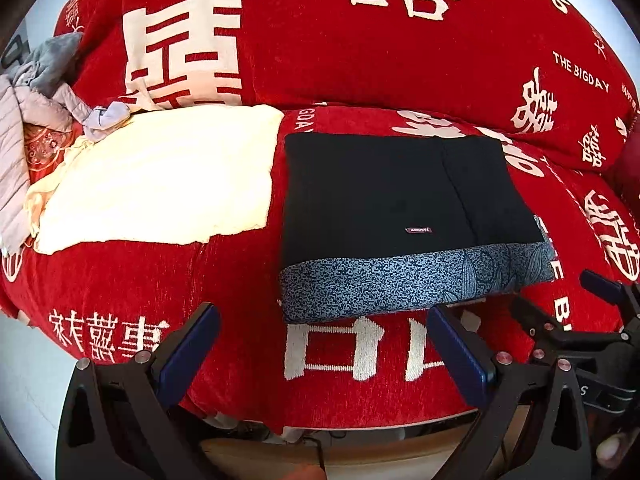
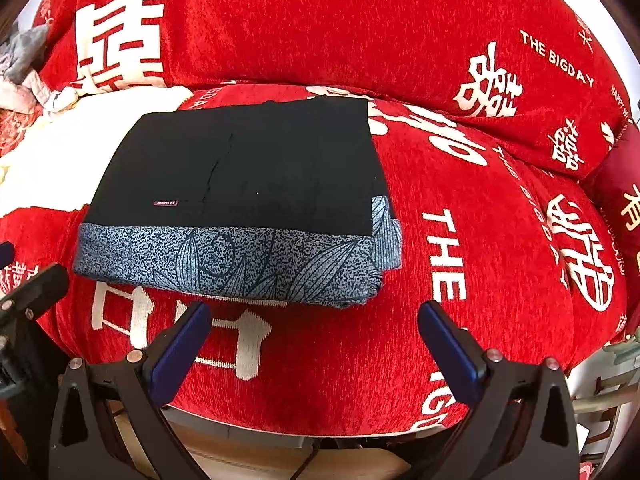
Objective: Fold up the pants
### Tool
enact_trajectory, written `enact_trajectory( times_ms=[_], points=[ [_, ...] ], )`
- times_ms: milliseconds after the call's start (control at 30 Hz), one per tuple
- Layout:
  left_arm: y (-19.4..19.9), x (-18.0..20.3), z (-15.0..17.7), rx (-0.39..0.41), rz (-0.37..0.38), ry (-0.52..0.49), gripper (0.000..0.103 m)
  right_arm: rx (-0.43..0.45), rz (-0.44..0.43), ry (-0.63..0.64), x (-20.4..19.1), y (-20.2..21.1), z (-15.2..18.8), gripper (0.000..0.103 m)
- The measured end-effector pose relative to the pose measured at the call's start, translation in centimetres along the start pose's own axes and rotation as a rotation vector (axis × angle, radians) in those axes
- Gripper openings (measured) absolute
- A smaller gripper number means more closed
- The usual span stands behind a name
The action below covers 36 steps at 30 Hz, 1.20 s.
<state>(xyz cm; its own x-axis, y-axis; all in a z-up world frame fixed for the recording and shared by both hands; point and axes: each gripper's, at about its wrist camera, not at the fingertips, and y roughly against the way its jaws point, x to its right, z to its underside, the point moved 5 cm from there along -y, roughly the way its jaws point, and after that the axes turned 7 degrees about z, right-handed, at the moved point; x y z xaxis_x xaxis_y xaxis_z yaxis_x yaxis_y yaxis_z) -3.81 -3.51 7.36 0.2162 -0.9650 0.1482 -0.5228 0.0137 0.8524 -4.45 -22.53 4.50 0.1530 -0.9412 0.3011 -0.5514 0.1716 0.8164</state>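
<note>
The black pants (image 1: 380, 196) lie folded into a flat rectangle on the red sofa seat (image 1: 240, 280), with a blue patterned waistband (image 1: 400, 280) along the near edge. In the right wrist view the same folded pants (image 2: 248, 172) sit left of centre. My left gripper (image 1: 320, 344) stands open in front of the sofa edge, short of the waistband, holding nothing. My right gripper (image 2: 314, 340) is also open and empty, just below the pants' near right corner. The right gripper (image 1: 600, 312) shows at the right edge of the left wrist view.
A cream folded cloth (image 1: 160, 176) lies on the seat left of the pants. Grey and lilac garments (image 1: 44, 92) are piled at the far left. The red backrest cushion (image 1: 360, 40) with white characters rises behind. A dark red cushion (image 2: 624, 196) sits at the right.
</note>
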Motion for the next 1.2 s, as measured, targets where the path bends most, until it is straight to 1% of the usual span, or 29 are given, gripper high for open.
enact_trajectory(
  times_ms=[1200],
  points=[
    [-0.11, 0.4, -0.03, -0.015, -0.005, -0.027, 0.103, 0.0, -0.006, 0.01, -0.39, 0.17, 0.07, 0.103]
  ],
)
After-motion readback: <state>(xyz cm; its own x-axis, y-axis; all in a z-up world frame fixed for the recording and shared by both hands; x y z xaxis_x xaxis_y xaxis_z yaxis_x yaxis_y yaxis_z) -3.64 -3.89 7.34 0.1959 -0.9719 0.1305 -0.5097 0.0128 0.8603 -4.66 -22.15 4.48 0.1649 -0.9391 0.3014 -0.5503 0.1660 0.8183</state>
